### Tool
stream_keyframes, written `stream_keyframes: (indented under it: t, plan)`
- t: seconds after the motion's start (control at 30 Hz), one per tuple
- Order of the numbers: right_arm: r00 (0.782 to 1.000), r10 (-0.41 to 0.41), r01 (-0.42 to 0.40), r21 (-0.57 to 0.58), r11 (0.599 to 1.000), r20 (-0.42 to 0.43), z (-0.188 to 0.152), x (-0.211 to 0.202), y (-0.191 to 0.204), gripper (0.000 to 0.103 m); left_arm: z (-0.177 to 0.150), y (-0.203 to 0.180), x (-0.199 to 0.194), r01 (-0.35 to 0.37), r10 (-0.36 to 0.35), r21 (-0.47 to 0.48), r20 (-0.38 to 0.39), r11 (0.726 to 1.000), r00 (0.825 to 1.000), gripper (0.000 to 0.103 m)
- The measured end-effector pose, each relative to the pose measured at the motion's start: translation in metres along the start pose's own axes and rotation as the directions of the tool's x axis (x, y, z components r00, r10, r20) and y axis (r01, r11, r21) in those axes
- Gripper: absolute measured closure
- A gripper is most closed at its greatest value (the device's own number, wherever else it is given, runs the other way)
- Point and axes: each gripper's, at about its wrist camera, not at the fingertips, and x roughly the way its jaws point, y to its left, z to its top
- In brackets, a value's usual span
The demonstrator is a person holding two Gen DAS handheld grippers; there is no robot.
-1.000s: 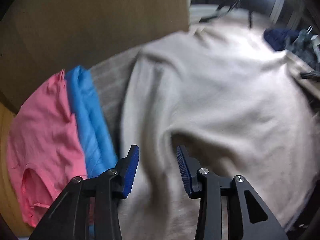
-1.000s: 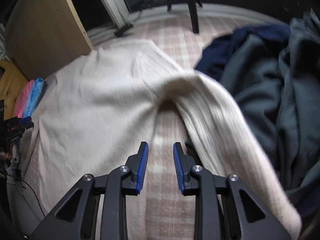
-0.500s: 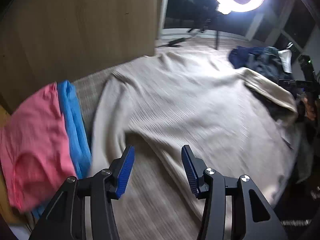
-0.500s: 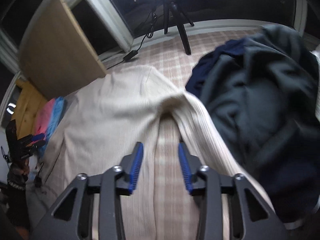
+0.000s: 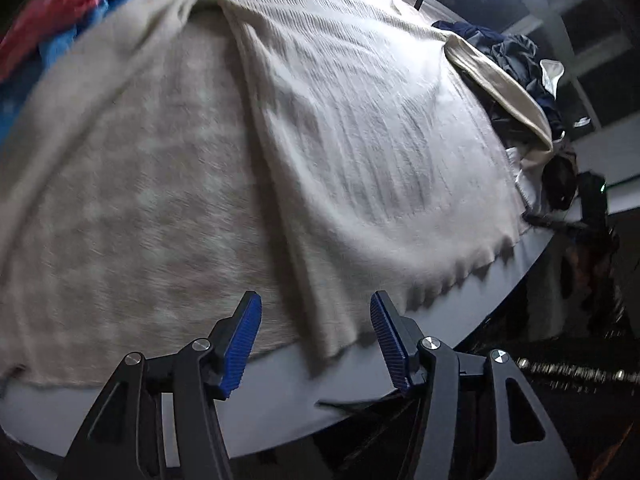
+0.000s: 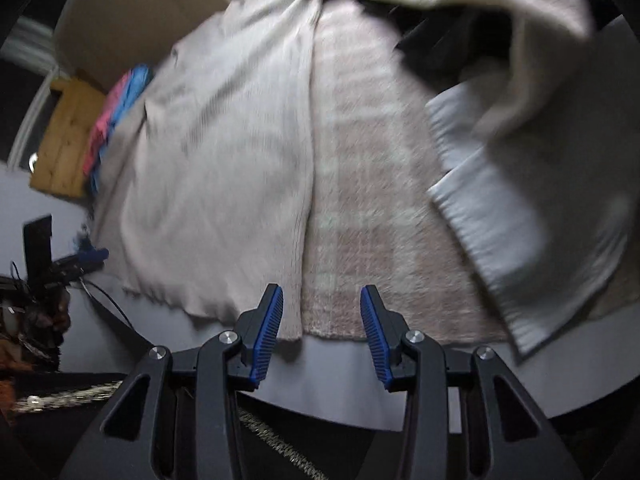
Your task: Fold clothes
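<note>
A cream ribbed sweater (image 5: pixel 360 120) lies spread flat over a pinkish checked blanket (image 5: pixel 120 200) on a white table (image 5: pixel 280 392). In the left wrist view my left gripper (image 5: pixel 316 340) is open, hovering just above the sweater's bottom left hem corner at the table's near edge. In the right wrist view my right gripper (image 6: pixel 322 332) is open above the sweater (image 6: pixel 224 152) at its bottom right hem corner, where it meets the blanket (image 6: pixel 360 200). One sleeve (image 6: pixel 500 12) is draped over dark clothes at the upper right. Neither gripper holds anything.
Folded pink (image 5: pixel 52 8) and blue (image 5: pixel 80 36) garments sit at the far left. A pile of dark clothes (image 5: pixel 516 60) lies at the far right. A white folded cloth (image 6: pixel 520 200) lies right of the blanket. A wooden board (image 6: pixel 132 12) and crate (image 6: pixel 64 136) stand behind.
Both grippers pulled back from the sweater's upper body and sleeves down to its bottom hem at the table's near edge. Both jaws opened wider.
</note>
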Motion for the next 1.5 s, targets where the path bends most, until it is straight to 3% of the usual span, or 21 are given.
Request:
stream_keyframes:
  t: [0.1,0.2,0.23,0.27,0.33,0.37,0.53,0.6,0.73,0.83,0.87,0.97,1.03,1.07,1.1,1.23,1.37,1.5]
  plan:
    - [1.000,-0.008,0.007,-0.042,0.999,-0.021,-0.001,0.008,0.005,0.063,-0.004,-0.008,0.014,-0.011,0.011,0.000,-0.013,1.000,1.000,0.052]
    - [1.000,-0.010,0.010,-0.070,0.998,-0.009,-0.001,0.010,0.008,0.063,-0.007,-0.017,0.022,-0.009,0.009,0.031,0.011,0.999,1.000,0.065]
    - [1.000,-0.011,0.010,-0.079,0.997,-0.006,-0.002,0.010,0.009,0.063,-0.006,-0.018,0.023,0.003,-0.004,0.038,0.026,0.999,1.000,0.085]
    - [1.000,-0.002,0.001,-0.089,0.996,-0.005,-0.002,0.012,0.011,0.063,-0.006,-0.017,0.023,0.014,-0.015,0.038,0.032,0.999,0.999,0.094]
    - [1.000,0.006,-0.007,-0.117,0.993,-0.011,-0.002,0.018,0.020,0.079,-0.004,-0.012,0.023,0.030,-0.031,0.016,0.025,0.999,0.999,0.096]
    - [1.000,-0.005,0.002,-0.137,0.991,-0.021,-0.002,0.021,0.025,0.100,-0.003,-0.011,0.020,0.029,-0.030,0.013,0.027,0.999,0.999,0.096]
    - [0.998,0.038,-0.032,-0.129,0.991,0.044,-0.002,-0.009,0.031,0.100,-0.011,-0.007,0.010,-0.024,0.024,0.016,0.021,1.000,0.999,0.097]
    - [0.996,0.025,-0.017,-0.097,0.995,0.080,-0.004,-0.021,0.024,0.100,-0.014,-0.003,0.011,-0.044,0.044,0.011,0.009,0.999,0.999,0.103]
    - [1.000,-0.026,0.024,-0.091,0.996,-0.013,-0.007,0.003,0.019,0.100,-0.021,0.003,0.013,-0.078,0.078,-0.001,-0.012,0.997,0.997,0.103]
    - [0.995,-0.066,0.056,-0.146,0.988,-0.068,0.000,0.009,0.034,0.098,-0.021,0.009,0.008,-0.078,0.079,-0.025,0.006,0.997,0.997,0.102]
    - [0.993,-0.090,0.077,-0.161,0.984,-0.071,0.005,0.005,0.038,0.096,-0.021,0.012,0.000,-0.084,0.085,-0.028,0.031,0.996,0.996,0.097]
    - [0.997,-0.079,0.076,-0.174,0.982,-0.011,0.025,-0.023,0.049,0.090,-0.020,0.033,-0.030,-0.129,0.136,-0.069,0.101,0.989,0.986,0.077]
    - [0.997,-0.055,0.065,-0.194,0.979,0.058,0.041,-0.046,0.059,0.078,-0.020,0.050,-0.047,-0.199,0.212,-0.104,0.132,0.974,0.968,0.074]
    - [0.995,-0.043,0.061,-0.214,0.975,0.092,0.049,-0.056,0.066,0.067,-0.021,0.061,-0.056,-0.229,0.246,-0.122,0.146,0.966,0.958,0.071]
    - [0.991,-0.033,0.064,-0.243,0.968,0.129,0.059,-0.064,0.078,0.064,-0.021,0.074,-0.065,-0.254,0.275,-0.139,0.161,0.957,0.948,0.070]
    - [0.983,0.015,0.050,-0.341,0.939,0.185,0.097,-0.066,0.125,0.064,-0.025,0.124,-0.094,-0.323,0.360,-0.199,0.193,0.925,0.913,0.065]
    - [0.981,0.076,0.008,-0.424,0.906,0.179,0.132,-0.038,0.196,0.064,-0.013,0.171,-0.111,-0.379,0.401,-0.141,0.197,0.915,0.895,0.057]
    - [0.982,0.105,-0.014,-0.494,0.870,0.157,0.155,-0.008,0.260,0.064,0.013,0.198,-0.101,-0.383,0.386,-0.051,0.159,0.922,0.909,0.054]
